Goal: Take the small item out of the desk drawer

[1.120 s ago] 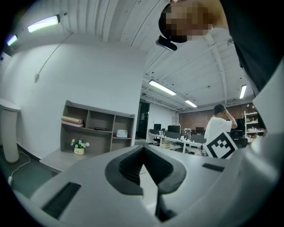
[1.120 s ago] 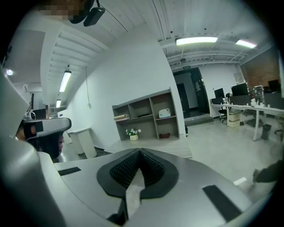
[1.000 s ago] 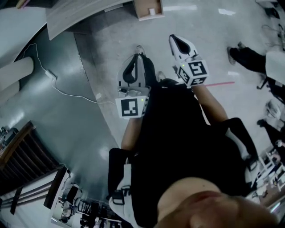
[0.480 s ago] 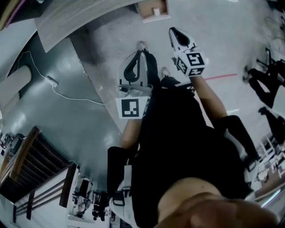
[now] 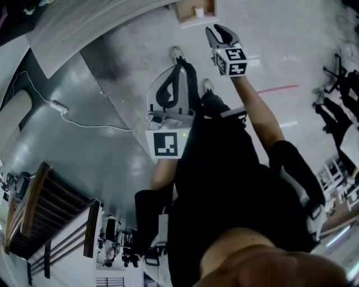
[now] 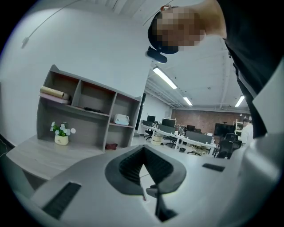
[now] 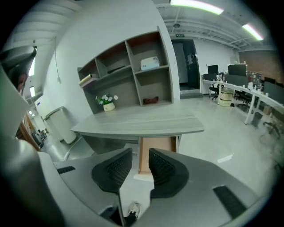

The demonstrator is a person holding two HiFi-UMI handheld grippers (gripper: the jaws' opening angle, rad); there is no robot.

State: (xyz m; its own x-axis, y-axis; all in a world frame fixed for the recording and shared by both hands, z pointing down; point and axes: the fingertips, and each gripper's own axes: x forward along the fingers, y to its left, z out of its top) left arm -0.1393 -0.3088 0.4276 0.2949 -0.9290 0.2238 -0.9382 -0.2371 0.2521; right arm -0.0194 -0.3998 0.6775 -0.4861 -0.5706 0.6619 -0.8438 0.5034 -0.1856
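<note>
In the head view the desk drawer (image 5: 193, 12) stands pulled out from under the grey desk (image 5: 84, 28), and a small white item (image 5: 198, 11) lies in it. My right gripper (image 5: 215, 29) is stretched forward just short of the drawer; its jaws are opening and nothing is between them. The right gripper view looks past the gripper (image 7: 140, 153) into the tan drawer (image 7: 158, 144); the item does not show there. My left gripper (image 5: 178, 67) is held close to the body, pointing forward. Its tips meet, and it (image 6: 143, 148) is empty.
A shelf unit (image 7: 128, 73) on the desk holds a flower pot (image 7: 108, 105) and a white device (image 7: 150, 63). A white cable (image 5: 84, 119) trails over the floor at left. The person's shoes (image 5: 177, 54) stand before the drawer. Office desks and chairs (image 7: 248, 95) fill the right.
My right gripper has reached forward towards the drawer and its jaws have parted. The left gripper has stayed near the body, still shut.
</note>
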